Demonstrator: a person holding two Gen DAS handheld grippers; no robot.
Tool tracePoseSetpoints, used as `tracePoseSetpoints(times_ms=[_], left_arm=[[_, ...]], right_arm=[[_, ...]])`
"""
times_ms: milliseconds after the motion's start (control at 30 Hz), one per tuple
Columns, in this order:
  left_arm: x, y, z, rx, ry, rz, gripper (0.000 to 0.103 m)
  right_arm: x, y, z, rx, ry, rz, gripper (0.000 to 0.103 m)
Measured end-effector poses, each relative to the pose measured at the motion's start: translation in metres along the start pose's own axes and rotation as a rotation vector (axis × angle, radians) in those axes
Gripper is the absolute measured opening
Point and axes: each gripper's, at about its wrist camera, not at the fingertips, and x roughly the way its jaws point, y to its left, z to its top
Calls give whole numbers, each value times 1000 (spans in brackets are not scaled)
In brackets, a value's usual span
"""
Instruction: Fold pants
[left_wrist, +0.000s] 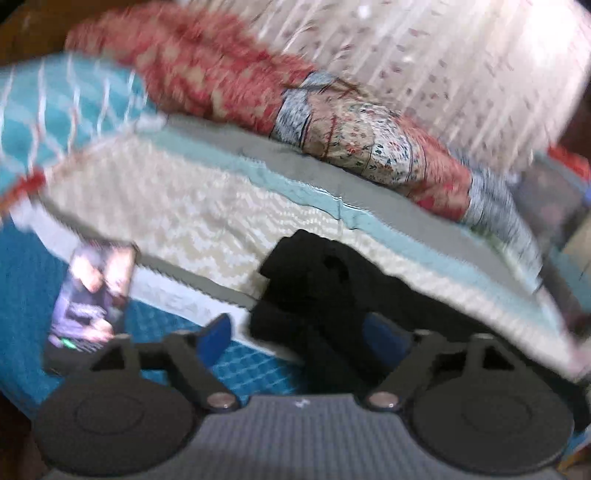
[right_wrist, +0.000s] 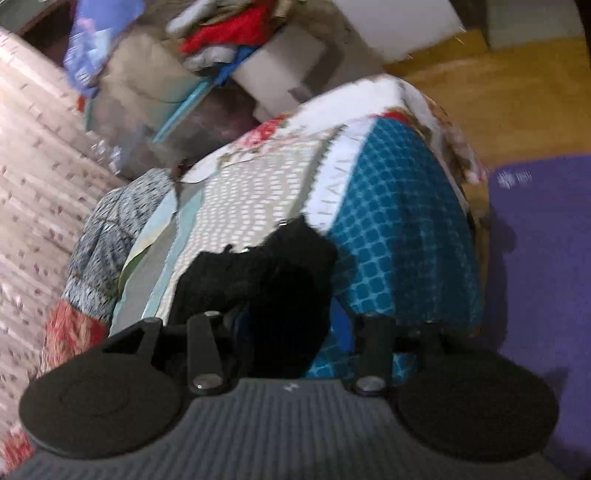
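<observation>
- Left gripper (left_wrist: 303, 332): jaws spread wide, blue pads (left_wrist: 214, 338) well apart. The black pants (left_wrist: 325, 291) lie bunched between them and cover the far pad. Whether any fabric is pinched cannot be told.
- Right gripper (right_wrist: 288, 332): jaws likewise parted, dark cloth filling the gap; grip undeterminable.
- Pants (right_wrist: 266, 269): a crumpled heap on the patterned bedspread (right_wrist: 255, 192), near its teal checked part (right_wrist: 391, 236). Placement on the bed presumably provides a flat folding surface.
- Long axis: not readable. The garment is bunched and motion blur obscures waistband and legs.
- A phone (left_wrist: 92, 291) lies left of the heap.
</observation>
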Motion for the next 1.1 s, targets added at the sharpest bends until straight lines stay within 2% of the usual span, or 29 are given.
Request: tracePoseSetpoints(times_ms=[167, 267, 300, 367, 400, 433, 467, 533, 600, 633, 667, 700, 767, 900, 967, 1033, 1100], left_arm=[[48, 5, 15, -202, 133, -123, 99], [82, -3, 10, -207, 202, -86, 98], [93, -6, 7, -205, 225, -81, 94], [108, -13, 1, -183, 261, -43, 74], [110, -16, -1, -157, 265, -11, 51], [110, -20, -3, -125, 266, 24, 33], [109, -21, -3, -110, 267, 42, 24], [102, -17, 1, -139, 271, 30, 15], [89, -11, 7, -180, 261, 14, 14], [82, -9, 11, -199, 259, 8, 13], [75, -8, 13, -219, 259, 0, 13], [67, -7, 15, -245, 261, -13, 12], [56, -8, 22, -278, 261, -40, 12], [37, -7, 20, -293, 267, -48, 12], [39, -5, 8, -273, 286, -14, 12], [48, 1, -9, -267, 339, 33, 12], [58, 9, -24, -294, 380, 50, 12]], right_arm=[[-3, -3, 0, -22, 11, 79, 50], [-3, -3, -1, -31, 5, 77, 51], [-4, -4, 0, -32, 6, 80, 51], [-4, -8, 2, -35, 6, 81, 51], [-5, -8, 2, -35, 8, 81, 51], [-3, -11, 5, -34, 11, 81, 51], [-4, -9, 3, -33, 14, 80, 51], [2, -10, 6, -37, 24, 84, 51], [6, -6, 7, -51, 23, 92, 51], [7, -4, 7, -64, 21, 90, 44], [11, 0, 7, -86, 27, 82, 21], [14, 4, 7, -112, 42, 74, 14], [14, 16, 9, -151, 43, 59, 12], [-20, 28, 28, -174, -79, 142, 12], [-33, 22, 32, -190, -132, 153, 12], [-34, 4, 29, -175, -128, 109, 12], [-23, -25, 23, -114, -61, 20, 14]])
